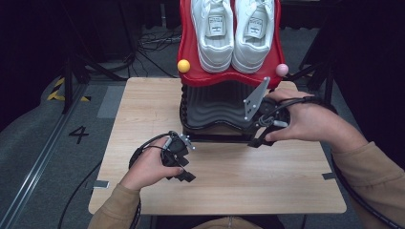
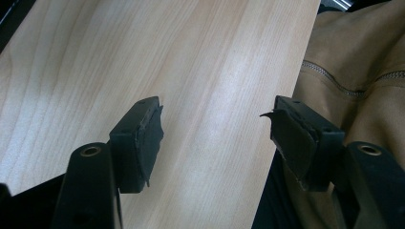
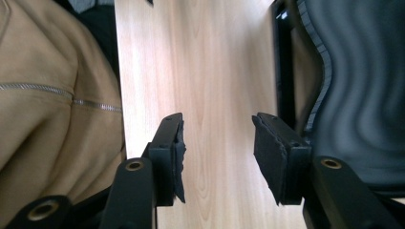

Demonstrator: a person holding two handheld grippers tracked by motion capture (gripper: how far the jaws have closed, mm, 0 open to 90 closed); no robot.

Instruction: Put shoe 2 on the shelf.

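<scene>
A pair of white sneakers stands on a red wavy shelf atop a black ribbed stand at the back of the wooden table. My left gripper rests low over the table's front left part, jaws open, nothing between them; its own view shows the gripper over bare wood. My right gripper is beside the stand's front right base, open and empty. In its own view this gripper points along the table with the stand at the right.
A yellow ball and a pink ball cap the red shelf's front corners. Tan sleeves and a tan garment lie beyond the table's near edge. Cables trail from both grippers. Grey floor with a painted 4 lies left.
</scene>
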